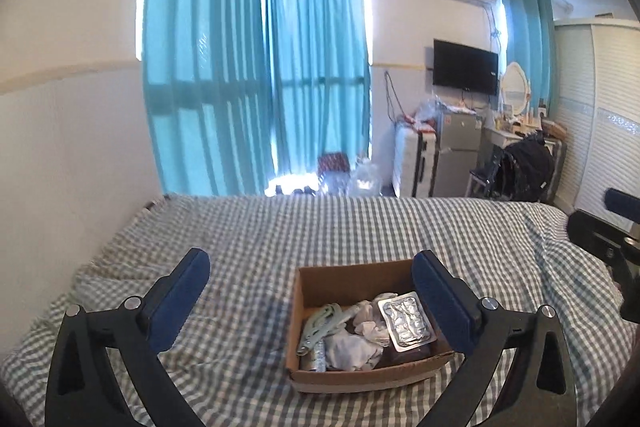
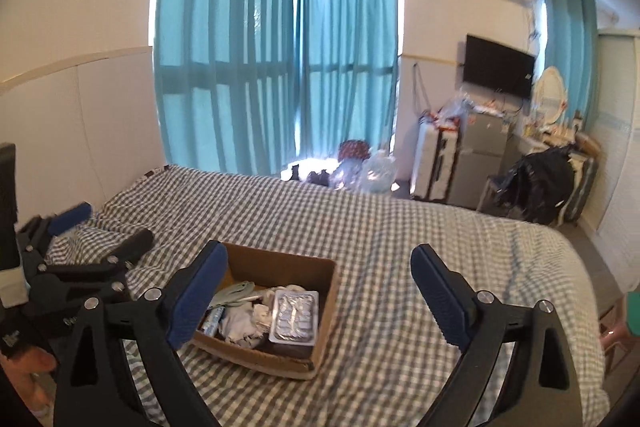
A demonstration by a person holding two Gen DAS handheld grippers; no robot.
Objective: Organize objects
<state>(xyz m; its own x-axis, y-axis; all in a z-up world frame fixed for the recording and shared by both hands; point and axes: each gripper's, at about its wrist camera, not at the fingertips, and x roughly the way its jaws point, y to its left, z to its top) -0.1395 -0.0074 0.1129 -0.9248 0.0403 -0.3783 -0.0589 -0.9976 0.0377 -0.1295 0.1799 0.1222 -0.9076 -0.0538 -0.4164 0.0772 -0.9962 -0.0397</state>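
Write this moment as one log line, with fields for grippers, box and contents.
left gripper: open, empty | right gripper: open, empty | cardboard box: on bed | contents: blister pack, crumpled tissues

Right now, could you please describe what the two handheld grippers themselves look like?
Both are alike: the left gripper and right gripper each have two black angular plastic arms with triangular cut-outs and round silver bolts at the joints. Their fingers carry dark blue ribbed pads. No cables show. A bare hand appears beneath the left one in the right wrist view.

Filled cardboard box (image 1: 362, 323) on bed
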